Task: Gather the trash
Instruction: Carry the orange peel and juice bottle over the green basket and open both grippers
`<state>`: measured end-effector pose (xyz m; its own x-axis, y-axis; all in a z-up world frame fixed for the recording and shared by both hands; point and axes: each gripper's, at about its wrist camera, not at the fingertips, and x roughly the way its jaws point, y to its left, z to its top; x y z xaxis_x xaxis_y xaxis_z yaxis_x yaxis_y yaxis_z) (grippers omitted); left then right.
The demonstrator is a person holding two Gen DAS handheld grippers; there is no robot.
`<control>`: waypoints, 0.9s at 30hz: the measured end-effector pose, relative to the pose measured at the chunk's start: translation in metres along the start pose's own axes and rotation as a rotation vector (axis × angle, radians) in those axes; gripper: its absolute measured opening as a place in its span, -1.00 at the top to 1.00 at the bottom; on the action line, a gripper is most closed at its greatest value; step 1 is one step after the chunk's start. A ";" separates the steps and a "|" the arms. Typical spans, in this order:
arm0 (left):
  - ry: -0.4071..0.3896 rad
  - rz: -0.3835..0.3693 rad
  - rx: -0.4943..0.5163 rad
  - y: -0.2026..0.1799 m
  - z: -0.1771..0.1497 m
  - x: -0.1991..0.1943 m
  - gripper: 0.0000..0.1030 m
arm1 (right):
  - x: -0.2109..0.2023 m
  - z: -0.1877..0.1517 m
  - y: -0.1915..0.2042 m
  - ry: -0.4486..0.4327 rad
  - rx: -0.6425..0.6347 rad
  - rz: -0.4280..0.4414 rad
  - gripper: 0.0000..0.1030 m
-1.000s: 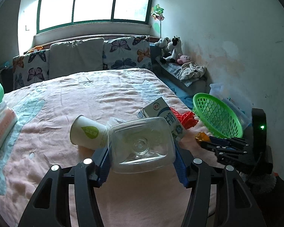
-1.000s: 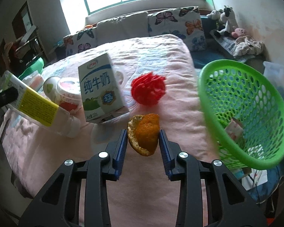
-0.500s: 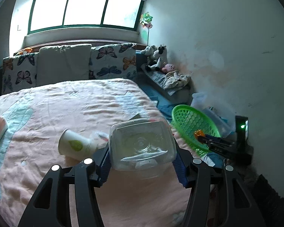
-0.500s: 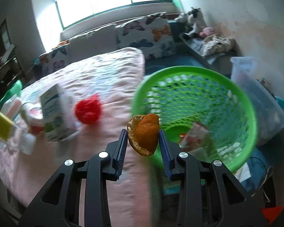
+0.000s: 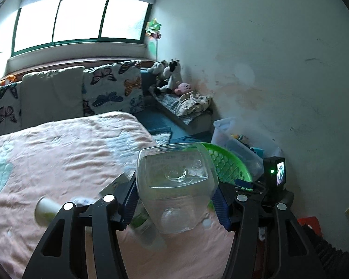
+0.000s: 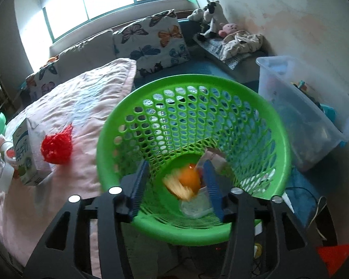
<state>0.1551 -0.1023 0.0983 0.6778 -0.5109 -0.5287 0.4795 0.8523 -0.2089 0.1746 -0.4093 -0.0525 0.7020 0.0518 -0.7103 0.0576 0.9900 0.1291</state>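
Observation:
My left gripper (image 5: pixel 175 200) is shut on a clear plastic bottle (image 5: pixel 176 186), held above the pink bed near its right edge. Behind it shows the green mesh basket (image 5: pixel 230 165). My right gripper (image 6: pixel 174 188) is open over the green basket (image 6: pixel 276 125). The orange peel (image 6: pixel 186 181) is blurred between and below the fingers, falling inside the basket among other scraps. A milk carton (image 6: pixel 23 153), a red net ball (image 6: pixel 57 147) and a paper cup (image 5: pixel 45 210) lie on the bed.
A clear plastic storage box (image 6: pixel 302 114) stands right of the basket by the wall. Butterfly pillows (image 6: pixel 151 39) and soft toys (image 6: pixel 209 21) are at the back. A red object (image 6: pixel 335 255) lies on the floor at right.
My right gripper moved over the basket and opened, and the orange peel dropped out of it. My left gripper carried the bottle to the right, toward the basket.

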 end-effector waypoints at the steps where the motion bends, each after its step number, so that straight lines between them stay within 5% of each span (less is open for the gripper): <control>1: 0.000 -0.006 0.003 -0.003 0.002 0.003 -0.05 | -0.001 -0.001 -0.004 -0.005 0.006 -0.003 -0.05; 16: 0.037 -0.059 0.072 -0.056 0.028 0.092 -0.05 | -0.031 -0.011 -0.036 -0.059 0.063 -0.017 -0.09; 27: 0.121 -0.099 0.073 -0.083 0.017 0.171 -0.05 | -0.047 -0.025 -0.055 -0.069 0.115 -0.014 -0.09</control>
<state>0.2413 -0.2624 0.0394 0.5553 -0.5714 -0.6042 0.5828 0.7857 -0.2074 0.1205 -0.4626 -0.0432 0.7478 0.0247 -0.6635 0.1462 0.9687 0.2008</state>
